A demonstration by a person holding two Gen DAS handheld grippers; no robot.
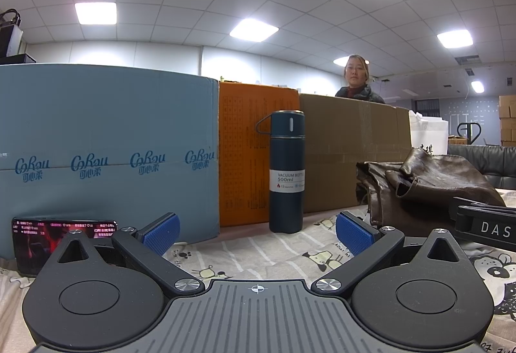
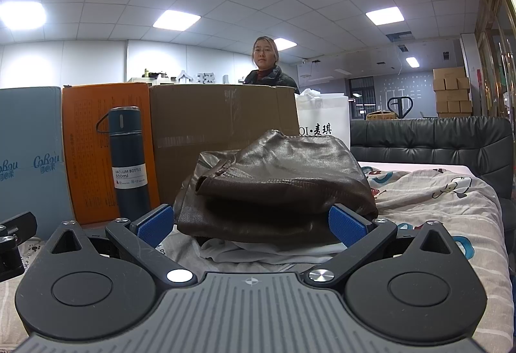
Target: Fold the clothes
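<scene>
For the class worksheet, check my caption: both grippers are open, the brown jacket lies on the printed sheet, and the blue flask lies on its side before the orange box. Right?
One slip: the flask stands upright, as the left wrist view shows. The rest holds: left gripper and right gripper open, jacket on the sheet, flask before the orange box.

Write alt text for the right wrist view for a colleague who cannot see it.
The right gripper, jaws open, faces a folded brown leather garment lying on white cloth on a cartoon-print bedsheet. Behind stand a dark blue vacuum bottle and cardboard boxes; a person looks on from behind them.
</scene>
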